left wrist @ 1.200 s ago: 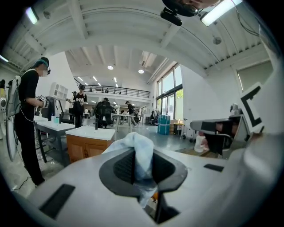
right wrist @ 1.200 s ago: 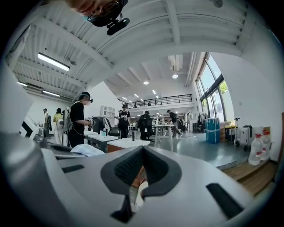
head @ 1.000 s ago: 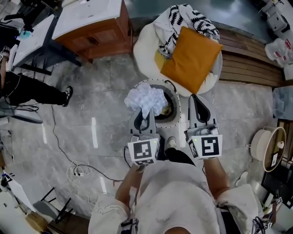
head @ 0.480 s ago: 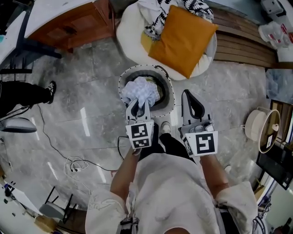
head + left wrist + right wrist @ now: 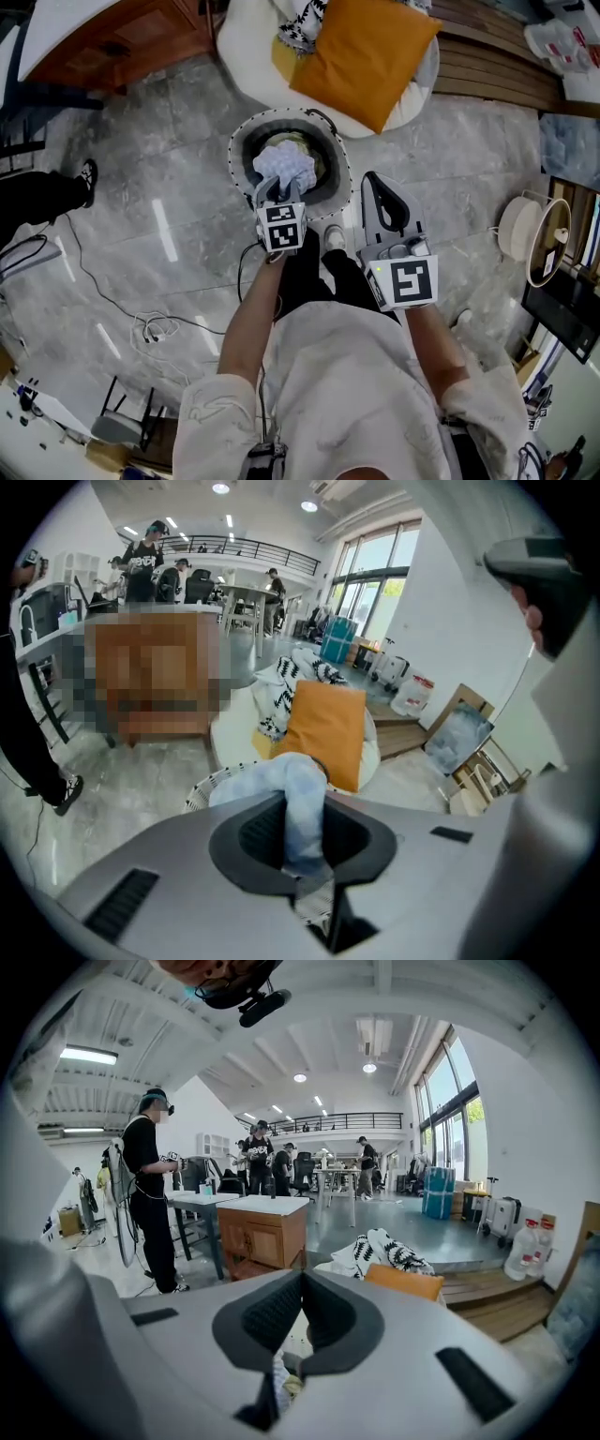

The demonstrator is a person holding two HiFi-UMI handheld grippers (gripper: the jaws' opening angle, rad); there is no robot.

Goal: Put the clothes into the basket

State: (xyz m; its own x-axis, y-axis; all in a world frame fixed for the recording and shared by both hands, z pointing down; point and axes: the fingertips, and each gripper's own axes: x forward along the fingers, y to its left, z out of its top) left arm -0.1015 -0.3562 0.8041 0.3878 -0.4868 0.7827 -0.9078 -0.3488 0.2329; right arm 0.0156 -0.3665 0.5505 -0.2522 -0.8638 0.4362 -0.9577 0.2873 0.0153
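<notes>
You are holding two grippers out in front of your white shirt (image 5: 361,394), one in each hand. One of your shoes (image 5: 334,238) is showing on the grey stone floor (image 5: 169,225) between them.

The right gripper (image 5: 375,186) is sitting off to the right of the basket, well clear of the cloth. Its jaws are meeting at the tips and are gripping nothing.

The left gripper (image 5: 276,195) is pointing steeply down at the basket's near rim. Its jaws are pinching one pale blue-white garment (image 5: 286,162) – a fold of it is running between the pads, and the rest is bunching up just past the tips.

That garment is hanging over the mouth of the single round basket (image 5: 237,150), the one with the black-and-white rim, standing on the floor. Something yellowish (image 5: 316,161) is lying inside already, half hidden under the bundle; how many pieces it makes cannot be told.

Just beyond the basket one white round seat (image 5: 246,56) is carrying one orange cushion (image 5: 361,52) and one black-and-white patterned cloth (image 5: 300,11) – the cushion is overlapping the cloth.

Farther left, one wooden cabinet (image 5: 131,37) is standing at the frame's top edge.
</notes>
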